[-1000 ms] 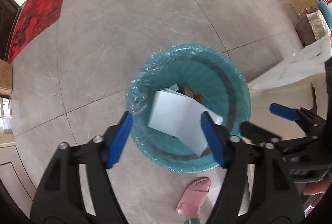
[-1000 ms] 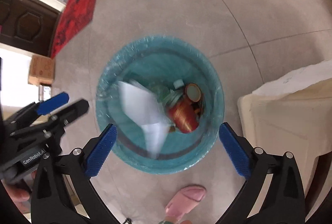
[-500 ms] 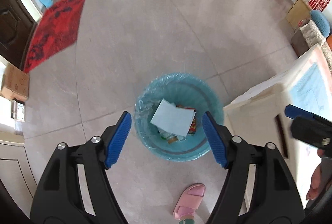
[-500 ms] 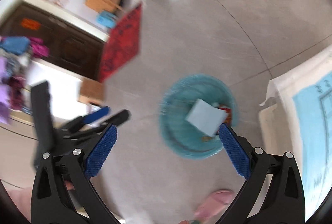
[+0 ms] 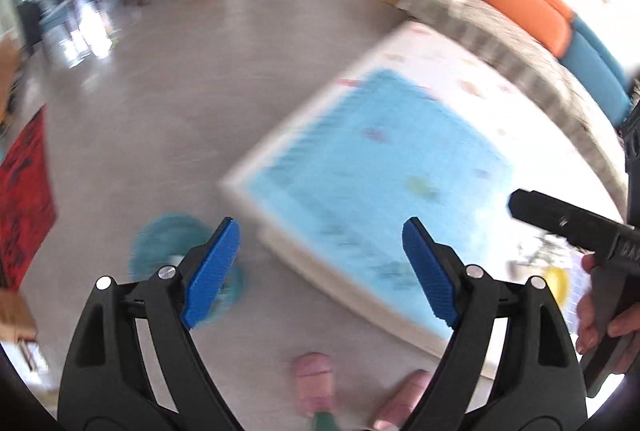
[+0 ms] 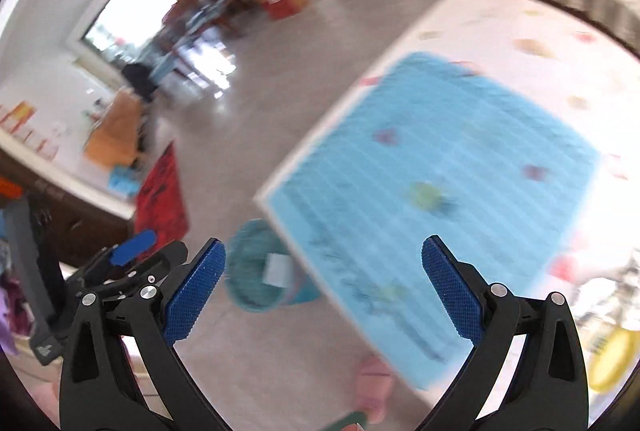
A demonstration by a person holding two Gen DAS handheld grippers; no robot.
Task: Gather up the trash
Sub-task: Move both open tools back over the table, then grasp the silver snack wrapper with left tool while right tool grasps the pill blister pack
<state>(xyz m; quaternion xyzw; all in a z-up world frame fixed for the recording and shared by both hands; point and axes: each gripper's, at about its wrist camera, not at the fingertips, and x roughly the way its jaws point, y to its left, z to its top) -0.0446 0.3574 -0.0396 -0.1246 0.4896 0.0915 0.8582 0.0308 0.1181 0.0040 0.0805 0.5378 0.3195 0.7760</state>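
Both views are blurred by motion. The teal trash bin [image 6: 260, 271] stands on the floor beside the low table, with a white sheet of paper [image 6: 279, 268] lying in it. It shows in the left wrist view [image 5: 168, 243] partly behind my left finger. My left gripper [image 5: 320, 271] is open and empty, raised above the table's near corner. My right gripper [image 6: 324, 287] is open and empty, also raised above the table edge. A yellow item [image 6: 608, 359] lies blurred on the table at the far right; it also shows in the left wrist view [image 5: 558, 281].
A low white table with a blue patterned mat [image 5: 384, 167] fills the middle. A sofa with orange and blue cushions [image 5: 528, 3] stands behind it. A red rug [image 5: 24, 183] lies on the grey floor at left. Pink slippers [image 5: 316, 379] are below.
Both grippers have lifted and swung up from over the bin toward the table. The bin has shrunk to the lower left. The white paper now lies in the bin.
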